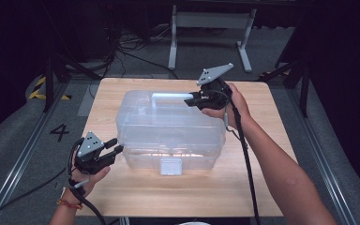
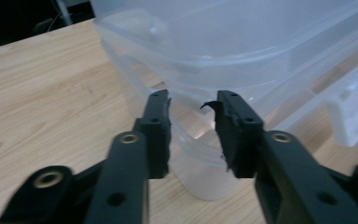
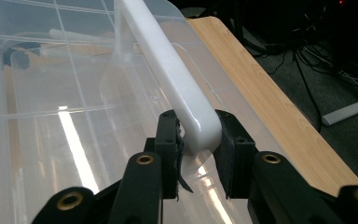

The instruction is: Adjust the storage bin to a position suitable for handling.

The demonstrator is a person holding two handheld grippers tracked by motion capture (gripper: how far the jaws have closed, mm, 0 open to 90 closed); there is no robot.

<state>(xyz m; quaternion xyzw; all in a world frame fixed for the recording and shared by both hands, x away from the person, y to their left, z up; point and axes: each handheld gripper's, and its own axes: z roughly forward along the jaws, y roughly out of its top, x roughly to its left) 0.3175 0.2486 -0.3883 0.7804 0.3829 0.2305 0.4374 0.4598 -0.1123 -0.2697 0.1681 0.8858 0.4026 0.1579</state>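
On the wooden table (image 1: 136, 197) sits a clear plastic box (image 1: 168, 129), its long side running left to right across the person's view, with a white latch (image 1: 171, 166) on the near wall. Along the top of the lid lies a white handle (image 1: 168, 96), its long axis following the box's length. The right gripper (image 3: 196, 140) is at the handle's right end, and its jaws are closed on it: one black pad presses each side of the white bar, which runs straight away from the jaws in the right gripper view. The left gripper (image 1: 115, 145) hovers by the box's near left corner, low at the side wall; its jaws stand apart and hold nothing, with the rounded corner of the box just ahead of the gap in the left gripper view. The next move likely turns on the handle: since the right gripper holds one end only, a lift would probably tip the box, so the free left gripper, nearer the left end, may need to steady it.
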